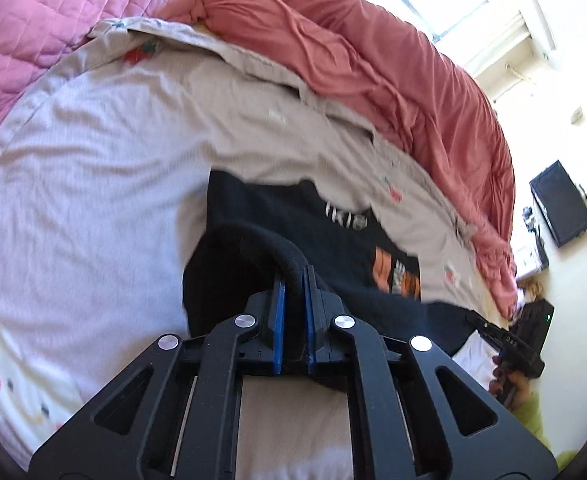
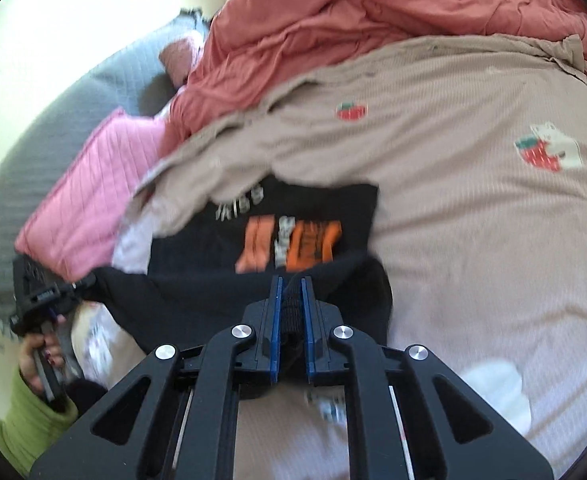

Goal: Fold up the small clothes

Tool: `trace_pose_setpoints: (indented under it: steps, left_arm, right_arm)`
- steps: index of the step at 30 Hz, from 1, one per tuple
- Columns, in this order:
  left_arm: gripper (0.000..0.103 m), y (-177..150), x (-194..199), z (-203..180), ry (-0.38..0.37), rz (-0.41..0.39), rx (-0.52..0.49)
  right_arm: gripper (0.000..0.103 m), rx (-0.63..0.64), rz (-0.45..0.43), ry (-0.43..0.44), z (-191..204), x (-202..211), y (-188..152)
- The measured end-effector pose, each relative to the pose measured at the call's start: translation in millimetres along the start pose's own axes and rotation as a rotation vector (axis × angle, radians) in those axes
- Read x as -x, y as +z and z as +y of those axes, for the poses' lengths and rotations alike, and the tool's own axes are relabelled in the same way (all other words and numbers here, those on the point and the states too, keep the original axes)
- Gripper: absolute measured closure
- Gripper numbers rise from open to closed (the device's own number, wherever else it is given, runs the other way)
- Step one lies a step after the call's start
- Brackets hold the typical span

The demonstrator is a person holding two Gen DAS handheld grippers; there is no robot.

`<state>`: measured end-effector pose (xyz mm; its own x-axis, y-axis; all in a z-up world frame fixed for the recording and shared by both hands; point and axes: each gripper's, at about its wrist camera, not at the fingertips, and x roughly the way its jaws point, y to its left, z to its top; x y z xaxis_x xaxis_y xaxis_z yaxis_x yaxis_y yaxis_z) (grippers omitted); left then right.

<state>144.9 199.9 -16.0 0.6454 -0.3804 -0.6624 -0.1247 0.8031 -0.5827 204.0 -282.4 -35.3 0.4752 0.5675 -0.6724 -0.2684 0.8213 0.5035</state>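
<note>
With both tools pinching the near edge of the shirt (image 2: 253, 300), the fold looks to be in mid-carry, judging from the motion blur.

Nearest: right gripper (image 2: 291, 292), blue pads drawn together on a bunched black hem; cloth fills the gap between them. Left gripper (image 1: 293, 284) likewise clamped on a thick rolled fold of the same shirt. In the right view the left tool sits at the far left, holding the other corner, so the lifted edge hangs slack between the two.

Middle: rest of the shirt lies on the sheet (image 2: 473, 240), orange print (image 2: 289, 244) face up, far edge flat against the bed. A white item (image 2: 497, 392) lies just beside the shirt on the right; cannot tell what it is.

Far: red duvet (image 2: 373, 20) heaped along the bed's far side, pink pillow (image 2: 105, 184) near it.

Risks, as judged:
- Uneven travel of the two tools would skew the fold line; the slack between them already sags.
- Left grip holds a rolled wad, not a single edge, so it may release bunched and leave a lump.
- Dragging low could pull the flat part along and wrinkle the sheet.
- Overshoot would land the edge on the duvet.
</note>
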Motion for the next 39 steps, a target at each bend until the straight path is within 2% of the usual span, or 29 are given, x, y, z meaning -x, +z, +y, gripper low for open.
trace_pose_setpoints:
  steps: [5, 10, 14, 16, 18, 19, 20, 22, 23, 25, 27, 30, 32, 34, 36, 39]
  left_arm:
    - [0.101, 23.0, -20.7, 4.5, -0.001, -0.04, 0.041]
    - [0.101, 38.1, -52.3, 19.7, 0.043, -0.052, 0.077]
    - [0.1, 42.0, -74.9, 30.8, 0.082, -0.033, 0.043]
    - [0.097, 41.7, -79.8, 39.1, 0.089, -0.028, 0.044]
    - [0.096, 43.1, -82.4, 46.8, 0.08, -0.026, 0.056]
    - [0.092, 44.7, -82.0, 48.6, 0.077, -0.026, 0.057]
    - [0.077, 46.5, -80.8, 48.9, 0.077, -0.033, 0.055]
    - [0.056, 52.5, -69.5, 48.9, 0.084, -0.086, 0.05]
    - [0.056, 54.6, -65.7, 49.3, 0.076, -0.102, 0.053]
    - [0.056, 58.8, -53.1, 46.4, 0.058, -0.132, 0.045]
    - [0.056, 60.2, -44.4, 38.2, 0.071, -0.139, 0.008]
    - [0.055, 58.9, -31.6, 19.9, 0.055, -0.139, -0.06]
    - [0.051, 51.5, -24.1, 7.8, 0.039, -0.155, -0.075]
    - [0.051, 36.9, -21.9, -8.9, -0.026, -0.129, -0.097]
    - [0.051, 22.6, -31.0, -35.9, -0.087, -0.067, -0.181]
    - [0.046, 4.2, -50.2, -64.2, -0.156, 0.009, -0.291]
  right_arm:
    - [0.095, -0.017, -0.03, -0.049, -4.7, -22.7, 31.3]
    - [0.094, -0.046, -0.024, -0.109, -17.4, -45.9, 51.0]
    - [0.089, -0.062, 0.0, -0.177, -31.2, -69.3, 56.9]
    - [0.079, -0.076, 0.007, -0.192, -37.3, -74.2, 56.8]
    - [0.057, -0.096, -0.018, -0.216, -42.4, -73.1, 57.8]
    - [0.056, -0.107, -0.033, -0.216, -43.9, -70.3, 58.1]
    - [0.055, -0.129, -0.069, -0.216, -46.5, -63.1, 58.1]
    - [0.051, -0.148, -0.111, -0.221, -47.6, -51.6, 58.3]
    - [0.051, -0.137, -0.135, -0.226, -43.9, -44.2, 56.9]
    - [0.051, -0.088, -0.152, -0.228, -31.4, -36.0, 51.4]
    - [0.041, 0.012, -0.146, -0.223, -7.0, -31.8, 37.8]
    - [0.041, 0.172, -0.097, -0.198, 29.7, -40.1, 14.3]
    - [0.041, 0.266, -0.03, -0.174, 51.5, -56.2, -0.8]
    - [0.042, 0.357, 0.052, -0.168, 71.6, -82.2, -9.6]
    - [0.042, 0.419, 0.093, -0.18, 84.0, -103.7, -11.3]
    - [0.042, 0.418, 0.134, -0.21, 85.5, -137.6, 1.0]
